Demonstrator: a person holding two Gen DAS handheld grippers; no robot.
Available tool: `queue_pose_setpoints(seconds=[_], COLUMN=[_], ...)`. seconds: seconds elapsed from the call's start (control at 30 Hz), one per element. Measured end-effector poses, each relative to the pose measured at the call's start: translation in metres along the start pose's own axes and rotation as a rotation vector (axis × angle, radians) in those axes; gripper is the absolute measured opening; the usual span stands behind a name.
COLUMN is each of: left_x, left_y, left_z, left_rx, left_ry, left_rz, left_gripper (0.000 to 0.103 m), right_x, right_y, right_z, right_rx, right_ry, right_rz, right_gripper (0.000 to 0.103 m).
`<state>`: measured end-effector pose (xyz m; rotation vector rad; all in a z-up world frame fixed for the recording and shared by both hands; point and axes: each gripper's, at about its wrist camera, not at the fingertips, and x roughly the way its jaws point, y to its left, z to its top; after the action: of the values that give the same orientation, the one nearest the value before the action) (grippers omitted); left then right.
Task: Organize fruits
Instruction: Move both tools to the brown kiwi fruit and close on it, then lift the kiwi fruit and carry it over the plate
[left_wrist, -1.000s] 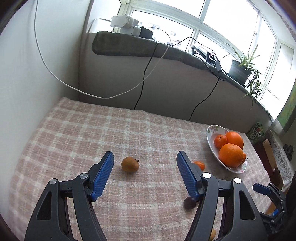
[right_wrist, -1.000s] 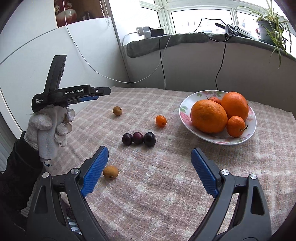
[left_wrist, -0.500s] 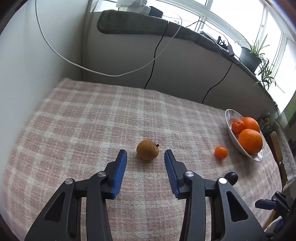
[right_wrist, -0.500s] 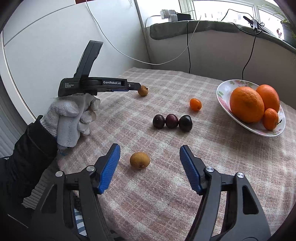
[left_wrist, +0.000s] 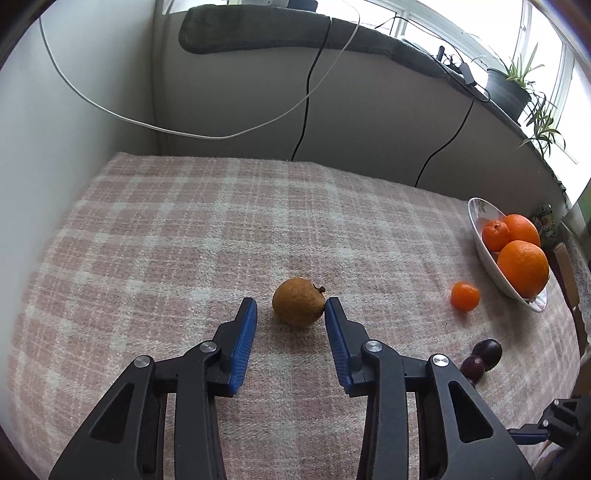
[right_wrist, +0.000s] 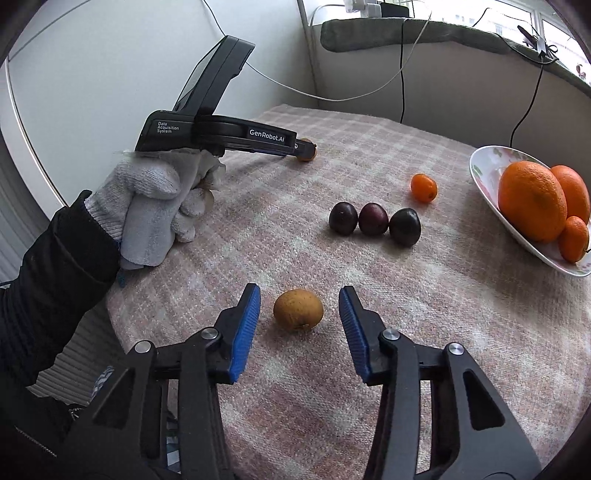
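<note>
While both tools close, each brown fruit (left_wrist: 298, 307) (right_wrist: 298, 308) sits ungripped between open jaws

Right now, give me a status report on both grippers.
Left gripper closing, far brown fruit between fingers. Right gripper closing around near brown fruit, not yet gripped. Nothing in the way.

Counter (left_wrist: 155, 236) bare left and beyond brown fruit (left_wrist: 298, 307). To the right, small orange (right_wrist: 424, 188), three plums (right_wrist: 373, 219) and bowl (right_wrist: 484, 173) block passage; far gaps probably passable.
</note>
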<state>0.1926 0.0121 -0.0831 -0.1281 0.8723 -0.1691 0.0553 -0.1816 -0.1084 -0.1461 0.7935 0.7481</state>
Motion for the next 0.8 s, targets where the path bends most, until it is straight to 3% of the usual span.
queue_pose_setpoints(seconds=[0.23, 0.43, 0.8], left_x=[0.0045, 0.0062, -0.0019], left_y=[-0.0008, -0.0007, 0.0048], left_z=[0.0013, 0.0029, -0.0016], left_rx=[0.021, 0.020, 0.002], left_ry=[0.005, 0.004, -0.013], left_rz=[-0.009, -0.019, -0.029], left_gripper=[0.028, 0.028, 0.027], right_x=[-0.0006, 0.0030, -0.0039], right_y=[-0.0012, 0.0014, -0.0029], right_z=[-0.0019, -0.0023, 0.0009], right_rx=[0.002, -0.004, 0.011], right_ry=[0.010, 0.017, -0.006], right_rz=[0.010, 0.027, 0.021], right_gripper=[0.035, 0.030, 0.030])
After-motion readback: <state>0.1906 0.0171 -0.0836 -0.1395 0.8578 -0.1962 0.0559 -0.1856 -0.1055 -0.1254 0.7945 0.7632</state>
